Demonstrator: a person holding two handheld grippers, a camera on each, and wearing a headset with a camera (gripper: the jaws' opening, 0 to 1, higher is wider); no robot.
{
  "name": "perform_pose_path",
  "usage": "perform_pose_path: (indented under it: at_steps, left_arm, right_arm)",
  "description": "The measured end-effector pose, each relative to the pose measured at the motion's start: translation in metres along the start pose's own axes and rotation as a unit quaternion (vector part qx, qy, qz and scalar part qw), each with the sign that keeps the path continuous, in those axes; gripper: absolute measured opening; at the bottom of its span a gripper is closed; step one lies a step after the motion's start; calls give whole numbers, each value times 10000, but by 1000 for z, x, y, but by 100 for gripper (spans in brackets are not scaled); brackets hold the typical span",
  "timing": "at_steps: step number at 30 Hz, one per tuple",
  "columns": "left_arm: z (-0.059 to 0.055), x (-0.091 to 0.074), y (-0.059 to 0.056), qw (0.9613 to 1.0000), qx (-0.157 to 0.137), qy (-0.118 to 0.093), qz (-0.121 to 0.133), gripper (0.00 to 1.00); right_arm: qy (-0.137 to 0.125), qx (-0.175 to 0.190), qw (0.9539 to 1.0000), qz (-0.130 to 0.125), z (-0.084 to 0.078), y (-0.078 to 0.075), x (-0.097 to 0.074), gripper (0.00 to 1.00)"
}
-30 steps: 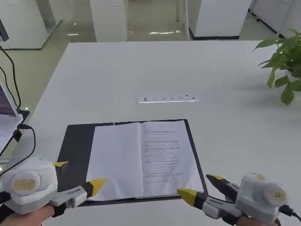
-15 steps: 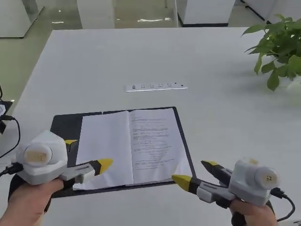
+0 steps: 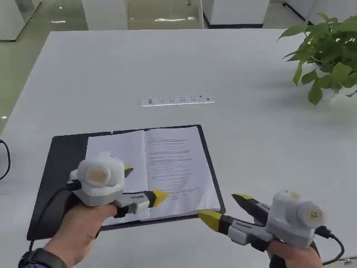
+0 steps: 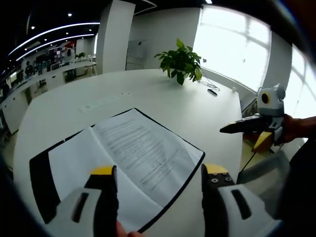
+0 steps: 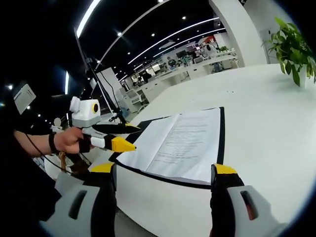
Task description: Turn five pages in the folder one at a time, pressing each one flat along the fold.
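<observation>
Black folder (image 3: 61,167) lies open on the white table (image 3: 268,145), near our edge, with a blank page (image 3: 114,148) on its left and a printed page (image 3: 178,162) on its right. We hold the left gripper (image 3: 143,183) over the lower part of the fold (image 3: 146,151), jaws spread and empty. Contact with the paper: cannot tell. Our right gripper (image 3: 226,208) hangs just off the folder's near right corner, jaws apart, nothing between them. Beyond the folder lies a power strip (image 3: 177,101), and a potted plant (image 3: 326,53) stands far right.

A white desk (image 3: 262,139) carries an open black folder (image 3: 58,167) near its front edge. Beyond the folder lies a white power strip (image 3: 177,101). Well off to the folder's right stands a leafy green plant (image 3: 326,50).
</observation>
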State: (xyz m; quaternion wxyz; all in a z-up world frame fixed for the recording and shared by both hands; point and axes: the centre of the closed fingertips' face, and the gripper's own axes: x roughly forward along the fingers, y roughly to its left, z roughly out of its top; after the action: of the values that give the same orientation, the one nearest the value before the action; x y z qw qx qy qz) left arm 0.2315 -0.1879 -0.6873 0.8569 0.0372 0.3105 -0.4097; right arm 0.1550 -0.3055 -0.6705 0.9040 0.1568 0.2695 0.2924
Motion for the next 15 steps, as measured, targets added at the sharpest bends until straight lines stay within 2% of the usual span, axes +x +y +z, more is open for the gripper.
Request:
perform_pose_path:
  at_steps: [3, 9, 15]
  left_arm:
    - [-5, 19, -12, 9996, 133, 157, -190, 68]
    - [-12, 45, -26, 9980, 293, 375, -418, 69]
    - [-17, 70, -43, 9947, 535, 633, -612, 69]
  right_arm:
    - [107, -3, 9999, 10, -7, 0, -2, 76]
    - [160, 29, 9999, 22, -12, -1, -6, 78]
    - [195, 34, 9998, 15, -14, -5, -8, 80]
